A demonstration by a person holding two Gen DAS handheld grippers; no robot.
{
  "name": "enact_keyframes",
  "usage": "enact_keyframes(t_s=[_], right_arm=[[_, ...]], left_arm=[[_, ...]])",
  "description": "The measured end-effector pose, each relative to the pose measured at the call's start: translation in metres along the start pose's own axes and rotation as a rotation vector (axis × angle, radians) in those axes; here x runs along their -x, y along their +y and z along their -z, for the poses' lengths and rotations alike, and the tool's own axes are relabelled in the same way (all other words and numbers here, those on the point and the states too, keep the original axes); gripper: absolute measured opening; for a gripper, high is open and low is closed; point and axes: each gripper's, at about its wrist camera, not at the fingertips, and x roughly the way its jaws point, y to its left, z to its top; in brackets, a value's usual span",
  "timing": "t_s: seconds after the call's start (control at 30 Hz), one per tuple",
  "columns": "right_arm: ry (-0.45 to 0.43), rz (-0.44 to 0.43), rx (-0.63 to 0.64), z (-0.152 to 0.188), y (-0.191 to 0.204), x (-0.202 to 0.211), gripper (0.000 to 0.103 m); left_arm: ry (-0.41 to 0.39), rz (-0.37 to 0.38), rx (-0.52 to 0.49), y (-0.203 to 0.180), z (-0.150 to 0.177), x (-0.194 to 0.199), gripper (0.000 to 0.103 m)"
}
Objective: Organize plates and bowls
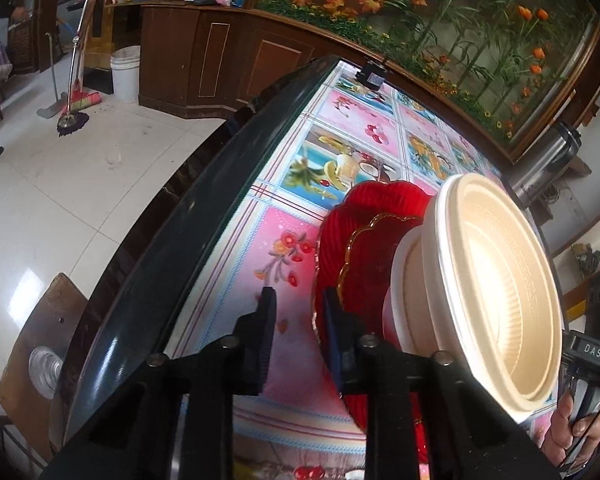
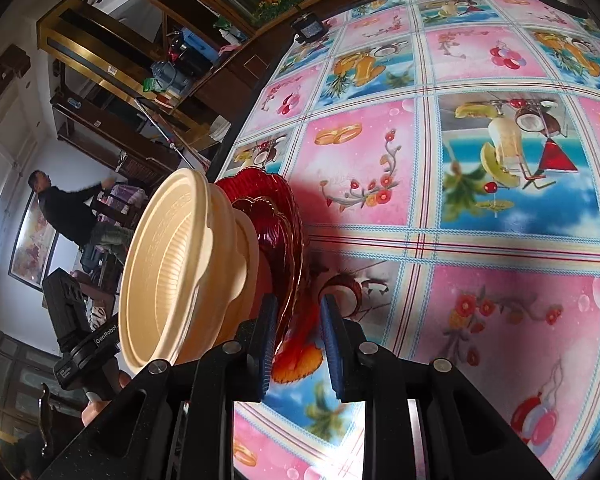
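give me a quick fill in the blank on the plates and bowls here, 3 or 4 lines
1. The cream bowls are stacked on ribbed glass plates whose colour is ____.
2. The number of cream bowls nested together is ____.
3. Both the left claw and the right claw have their fingers ____, gripping nothing.
4. The tablecloth is printed with pink and ____ squares.

Missing words: red; two; open; blue
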Motion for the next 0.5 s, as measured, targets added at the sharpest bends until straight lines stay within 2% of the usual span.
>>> enact_keyframes(t_s=[0.1,0.13,0.33,0.5], right_arm=[[0.003,0.000,0.009,0.000,0.001,-0.009,0.017],[0.000,-0.010,0.015,0.001,0.002,-0.010,0.013],[-0.010,0.008,0.033,0.005,0.003,-0.003,0.013],[-0.034,0.026,0.014,0.008,-0.011,0.016,0.013]], left_arm=[[0.003,0.010,-0.019,-0.007,0.001,-0.004,0.008],[0.002,0.010,-0.027,-0.009,0.002,-0.004,0.008],[0.011,0.008,-0.039,-0.022,0.004,-0.006,0.007],[0.028,0.022,-0.086,-0.054,0.006,-0.014,0.006]])
